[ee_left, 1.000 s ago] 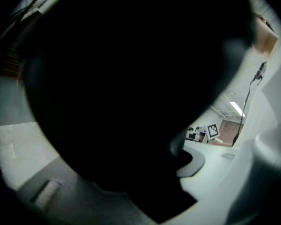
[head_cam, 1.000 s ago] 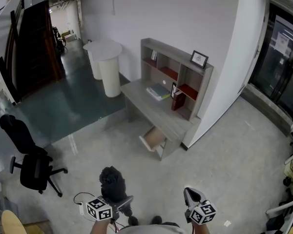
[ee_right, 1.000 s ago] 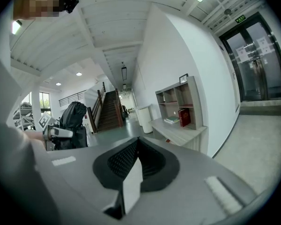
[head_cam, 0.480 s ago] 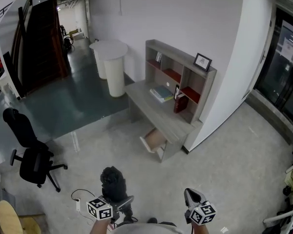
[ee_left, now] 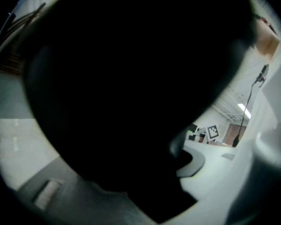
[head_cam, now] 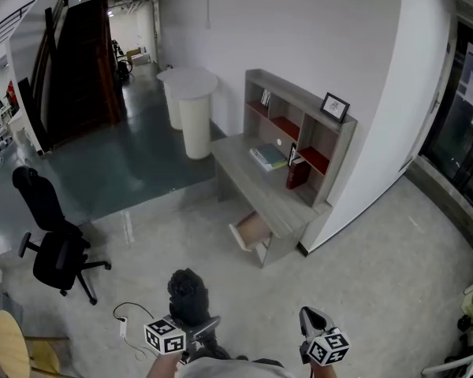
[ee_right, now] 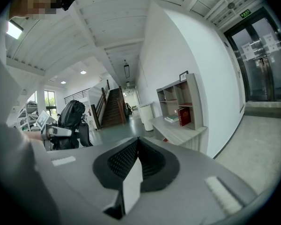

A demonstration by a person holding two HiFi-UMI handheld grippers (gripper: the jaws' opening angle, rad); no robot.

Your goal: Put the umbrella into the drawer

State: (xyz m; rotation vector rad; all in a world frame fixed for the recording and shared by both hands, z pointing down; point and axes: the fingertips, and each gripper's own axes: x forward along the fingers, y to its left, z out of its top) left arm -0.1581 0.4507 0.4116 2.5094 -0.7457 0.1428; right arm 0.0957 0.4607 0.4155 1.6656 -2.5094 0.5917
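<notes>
Black and folded, held the umbrella (head_cam: 188,292) clamped in the left gripper (head_cam: 199,327) for carrying to the open desk drawer (head_cam: 251,231) well ahead, with the right gripper (head_cam: 311,322) closed, empty.

You face a grey desk (head_cam: 250,182) with its drawer (head_cam: 250,230) open below. Flat books (head_cam: 268,157) lie on its top, and a red book (head_cam: 296,177) stands near them.

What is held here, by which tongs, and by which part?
The left tongs hold the folded black umbrella near its lower end; the exact spot is hidden. The right tongs are shut and empty.
</notes>
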